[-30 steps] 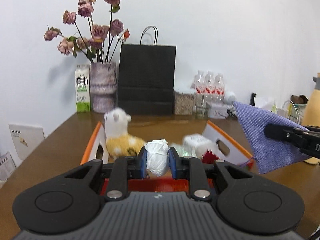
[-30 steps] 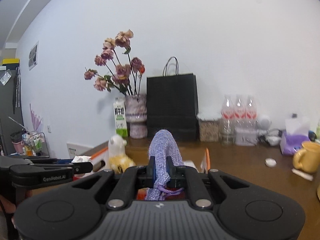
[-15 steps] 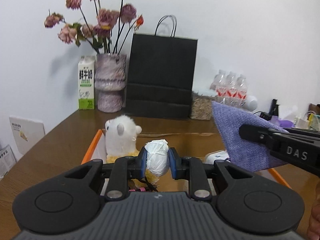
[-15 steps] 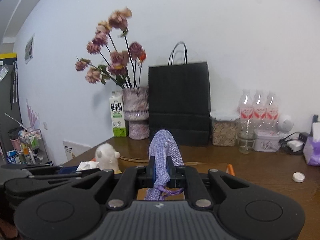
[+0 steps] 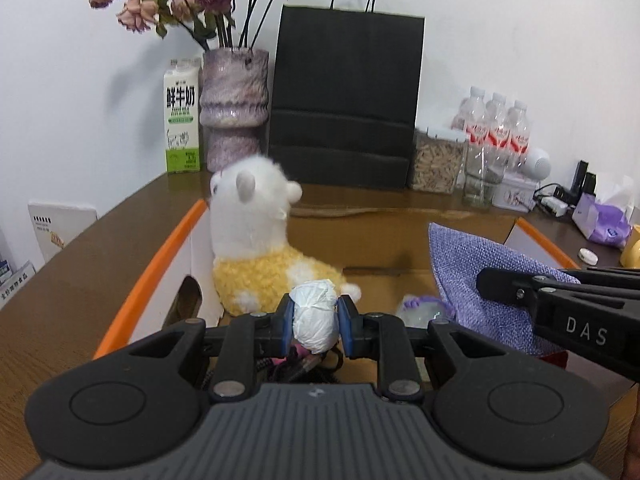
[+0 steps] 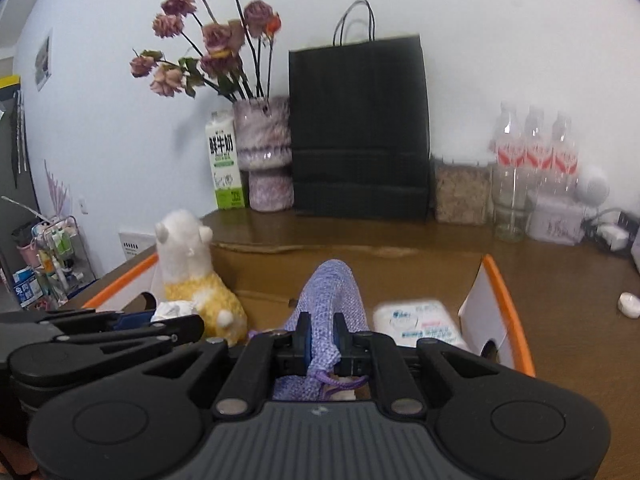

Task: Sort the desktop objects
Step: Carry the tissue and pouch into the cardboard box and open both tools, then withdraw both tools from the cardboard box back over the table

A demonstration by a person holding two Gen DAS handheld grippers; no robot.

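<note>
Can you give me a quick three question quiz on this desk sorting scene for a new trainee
1. True or false: the left gripper is shut on a crumpled white tissue.
2. What does the right gripper hold? A) milk carton B) purple cloth pouch C) water bottle
3. Fill in: the alpaca plush sits inside the orange-rimmed ____.

Key
1. True.
2. B, the purple cloth pouch.
3. Box: the cardboard box, at its left wall.
</note>
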